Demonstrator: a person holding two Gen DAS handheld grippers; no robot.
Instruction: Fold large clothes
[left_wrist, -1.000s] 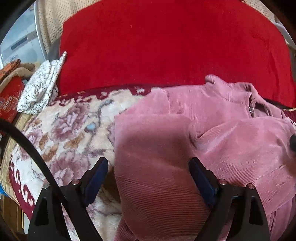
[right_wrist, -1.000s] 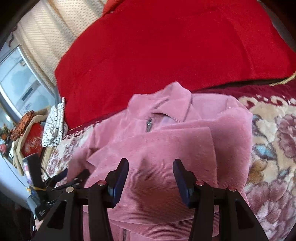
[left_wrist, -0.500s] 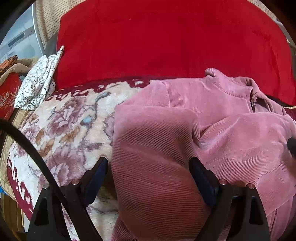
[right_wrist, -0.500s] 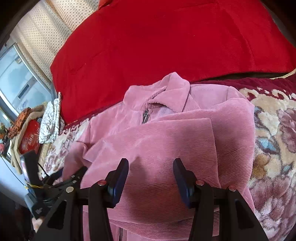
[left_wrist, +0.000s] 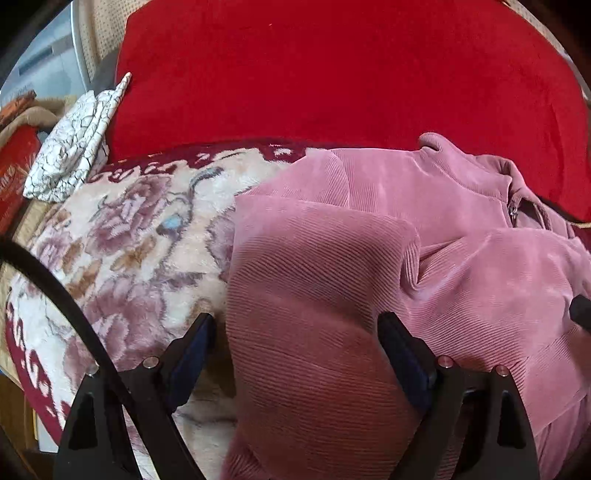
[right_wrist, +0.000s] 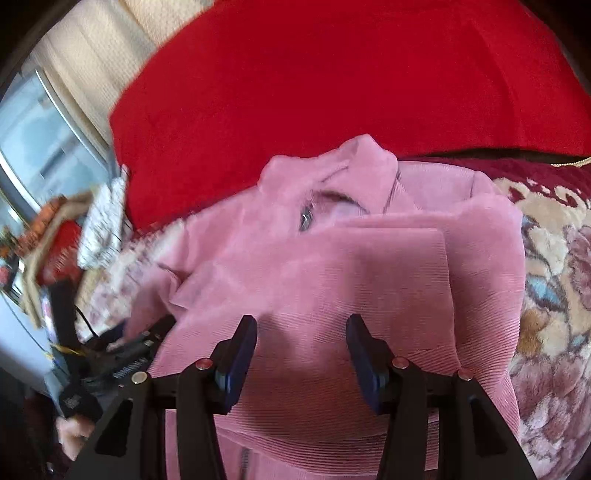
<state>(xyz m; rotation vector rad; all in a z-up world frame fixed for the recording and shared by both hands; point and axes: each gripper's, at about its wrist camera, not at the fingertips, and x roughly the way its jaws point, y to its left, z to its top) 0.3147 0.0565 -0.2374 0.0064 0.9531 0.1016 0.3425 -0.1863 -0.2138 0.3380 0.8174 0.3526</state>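
A pink corduroy jacket (left_wrist: 369, 266) lies on a floral blanket (left_wrist: 122, 243), collar and zipper toward the red cushion, both sleeves folded across its front. My left gripper (left_wrist: 295, 332) is open and empty, its jaws wide apart over the left folded sleeve near the jacket's left edge. In the right wrist view the jacket (right_wrist: 332, 266) fills the middle. My right gripper (right_wrist: 301, 332) is open and empty over the folded right sleeve. The other gripper's body shows at the lower left of that view.
A large red cushion (left_wrist: 332, 74) stands behind the jacket. A white crackle-patterned cloth (left_wrist: 74, 147) lies at the left by a red box (left_wrist: 14, 184). The floral blanket continues to the right (right_wrist: 554, 277). A window and cream curtain are at the far left.
Both grippers have moved slightly forward and lower over the jacket. The right wrist view has swung, with blur at its left. Both grippers stay open and the sleeves stay folded.
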